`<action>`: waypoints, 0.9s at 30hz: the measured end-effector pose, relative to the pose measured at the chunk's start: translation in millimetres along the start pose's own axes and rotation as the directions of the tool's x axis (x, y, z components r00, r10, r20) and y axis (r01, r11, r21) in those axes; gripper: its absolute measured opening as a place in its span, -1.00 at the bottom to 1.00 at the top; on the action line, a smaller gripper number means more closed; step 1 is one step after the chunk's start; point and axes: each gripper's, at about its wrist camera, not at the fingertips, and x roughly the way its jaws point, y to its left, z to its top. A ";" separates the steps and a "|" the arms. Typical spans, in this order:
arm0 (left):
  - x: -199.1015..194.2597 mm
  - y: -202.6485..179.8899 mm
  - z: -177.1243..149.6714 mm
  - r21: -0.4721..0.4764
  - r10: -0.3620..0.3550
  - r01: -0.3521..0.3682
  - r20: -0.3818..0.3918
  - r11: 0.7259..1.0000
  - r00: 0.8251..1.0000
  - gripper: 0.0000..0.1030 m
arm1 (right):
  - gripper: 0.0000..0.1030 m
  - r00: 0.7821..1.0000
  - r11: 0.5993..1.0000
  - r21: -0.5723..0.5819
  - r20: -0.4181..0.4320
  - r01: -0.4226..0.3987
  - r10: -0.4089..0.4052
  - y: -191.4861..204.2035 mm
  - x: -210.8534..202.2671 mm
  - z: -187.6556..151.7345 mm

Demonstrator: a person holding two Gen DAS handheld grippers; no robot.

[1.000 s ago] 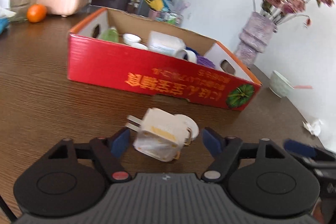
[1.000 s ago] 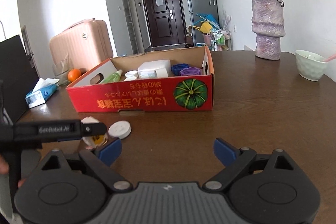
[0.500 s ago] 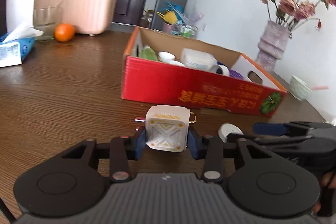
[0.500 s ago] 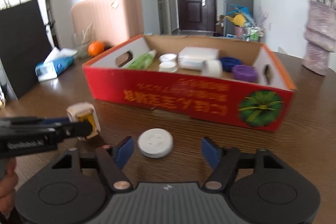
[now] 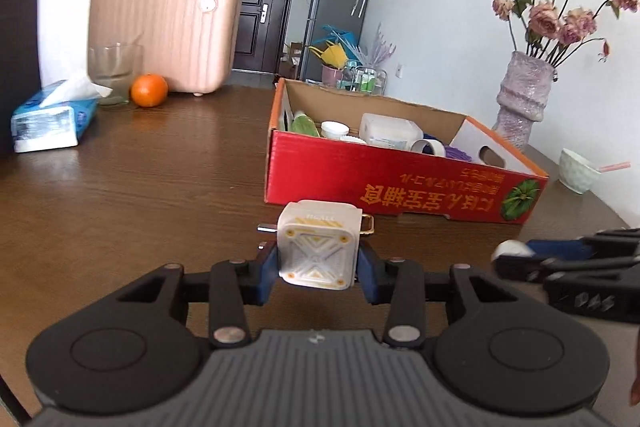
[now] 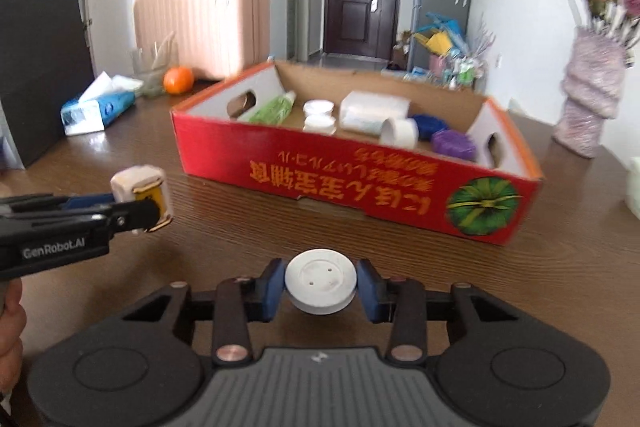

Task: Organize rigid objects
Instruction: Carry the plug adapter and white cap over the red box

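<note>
Table [image 5: 160, 195]: brown wood; it carries the box, which is the landmark for all places here.
Box [image 6: 360, 187]: red cardboard, open on top, already holding a green tube, white lids, a white container and purple pieces.
Left gripper [image 5: 317, 261]: closed on the plug adapter [image 5: 316, 247], both pads press its sides; it is held above the table, just in front of the box's near wall.
Right gripper [image 6: 320, 287]: its jaws have just been closing, and the pads now touch both sides of the white round lid [image 6: 320, 285], in front of the box.
Step in hand: both things are picked up, I think, and carrying to the box begins.
Next move: lift each thing over the near wall, then release in a free place inside.
</note>
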 end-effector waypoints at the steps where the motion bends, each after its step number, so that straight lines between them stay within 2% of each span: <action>1: -12.1 0.0 -1.5 -0.005 -0.002 0.002 0.003 1.000 1.000 -0.20 | -0.25 1.000 1.000 -0.001 0.013 0.008 -0.008 -1.4 -13.1 -2.5; 6: -75.1 -1.6 -11.2 -0.008 -0.010 0.010 0.034 1.000 0.999 -0.20 | -0.25 0.996 0.998 0.022 0.071 0.051 -0.052 -9.5 -78.3 -22.3; 13: -154.5 -11.6 -31.6 0.018 0.013 -0.015 0.095 1.000 0.995 -0.20 | -0.25 0.988 0.997 0.065 0.144 0.042 -0.051 -10.3 -151.9 -63.7; 20: -199.6 -25.6 -49.4 0.021 0.000 -0.003 0.116 1.000 0.993 -0.20 | -0.25 0.976 0.998 0.064 0.213 0.019 -0.032 -2.4 -202.0 -93.9; 27: -216.3 -36.9 -48.1 0.035 0.002 -0.007 0.144 0.999 0.990 -0.20 | -0.25 0.968 0.996 0.084 0.251 0.005 -0.026 -6.7 -225.9 -107.4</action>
